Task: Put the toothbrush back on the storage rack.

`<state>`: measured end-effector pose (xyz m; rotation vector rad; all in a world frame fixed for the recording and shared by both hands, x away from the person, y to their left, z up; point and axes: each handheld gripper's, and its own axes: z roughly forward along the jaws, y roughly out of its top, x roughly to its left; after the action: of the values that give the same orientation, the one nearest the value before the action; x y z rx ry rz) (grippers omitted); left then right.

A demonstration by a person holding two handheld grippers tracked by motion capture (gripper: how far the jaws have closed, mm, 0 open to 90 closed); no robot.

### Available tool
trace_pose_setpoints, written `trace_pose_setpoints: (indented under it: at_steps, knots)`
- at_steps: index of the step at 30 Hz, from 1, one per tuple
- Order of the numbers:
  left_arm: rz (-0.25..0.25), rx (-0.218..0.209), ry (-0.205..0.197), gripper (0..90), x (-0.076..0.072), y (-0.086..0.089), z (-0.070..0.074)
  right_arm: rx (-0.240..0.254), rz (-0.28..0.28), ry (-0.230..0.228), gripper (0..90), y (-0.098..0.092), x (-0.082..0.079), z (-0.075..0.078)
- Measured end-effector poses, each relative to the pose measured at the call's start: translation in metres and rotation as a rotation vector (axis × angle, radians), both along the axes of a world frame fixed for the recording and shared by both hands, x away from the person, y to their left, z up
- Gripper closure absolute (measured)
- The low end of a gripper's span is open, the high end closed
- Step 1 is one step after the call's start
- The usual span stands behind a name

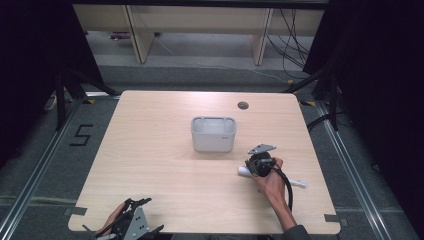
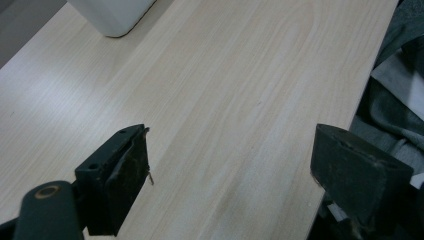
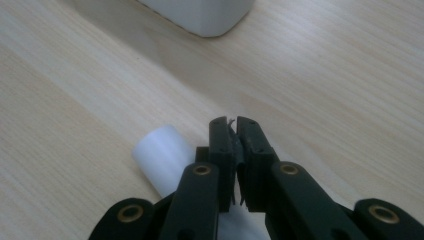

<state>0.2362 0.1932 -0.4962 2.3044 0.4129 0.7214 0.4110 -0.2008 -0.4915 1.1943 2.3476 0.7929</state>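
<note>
White plastic tube [image 1: 245,171], lying flat on the pale wooden desk [image 1: 165,165], is the thing we find the work centred on. We place it relative to the white bin [image 1: 213,133] standing near the middle of the desk: the tube lies apart from the bin, on the person's side of it and off toward its right corner, with its cap end pointing roughly toward the bin and its flat tail trailing away from it.

From the right gripper view, we see the tube's round cap [image 3: 161,150] poking out just left of the right gripper [image 3: 236,125], whose fingers [image 3: 220,150] are pressed together above the tube rather than around it. From the high view, the right gripper [image 1: 260,165] hovers right over the tube, held by a hand [image 1: 272,182].

The left gripper [image 2: 230,165] waits at the desk's near edge, well away from the bin, its fingers [image 2: 125,175] spread wide with nothing between them.

We judge the step to be the approach to picking the tube up. The next move, we think, calls for parting the right fingers, lowering them astride the tube's body and closing, before carrying it over to the open top of the bin.
</note>
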Motion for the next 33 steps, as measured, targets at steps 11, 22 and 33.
trace_pose_setpoints:
  at_steps: [11,22,33]
  knots:
    - [0.008,-0.012,-0.006,15.1,0.001,0.001,0.0,-0.001,0.052,0.022,85.5,0.004,-0.013,0.002]
    - [0.014,-0.008,-0.005,15.1,0.001,0.001,-0.001,-0.026,0.088,0.051,85.3,0.004,-0.026,0.003]
    - [0.013,-0.028,0.002,15.1,0.0,0.0,-0.001,-0.045,0.114,0.069,84.6,0.005,-0.04,0.002]
